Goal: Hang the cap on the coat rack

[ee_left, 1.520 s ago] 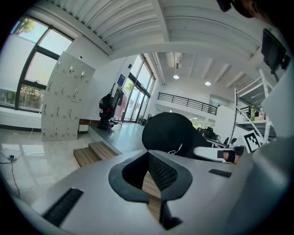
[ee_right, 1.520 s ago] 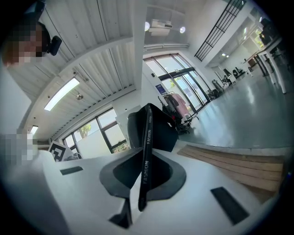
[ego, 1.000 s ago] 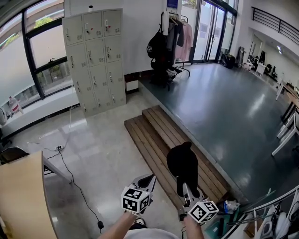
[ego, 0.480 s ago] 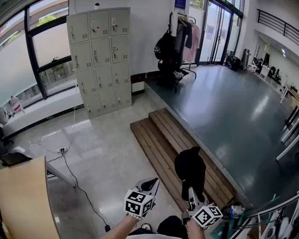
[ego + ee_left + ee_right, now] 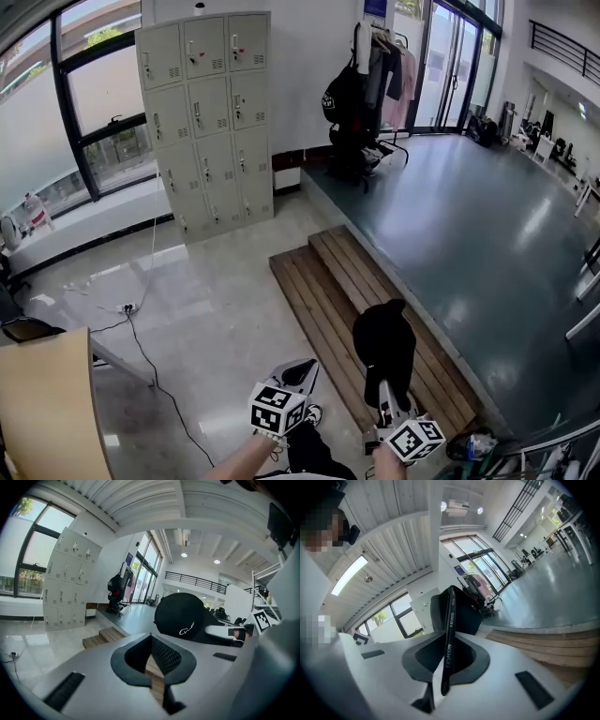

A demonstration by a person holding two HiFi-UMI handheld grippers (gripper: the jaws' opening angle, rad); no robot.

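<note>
Lobby floor, grey lockers [image 5: 208,112] upper left, wooden steps [image 5: 352,300] centre: cap carry in progress.
The coat rack [image 5: 367,89], upper centre, now sits larger and lower than a second ago; I judge the approach under way, rack still well apart. My right gripper [image 5: 383,382] clamps the black cap [image 5: 382,342] by its thin edge, crown above the jaws. My left gripper [image 5: 298,373] is closed and empty.

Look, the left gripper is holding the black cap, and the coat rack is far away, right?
No: the right gripper holds the black cap, as the right gripper view shows, jaws shut on it. The coat rack is indeed far away.
</note>
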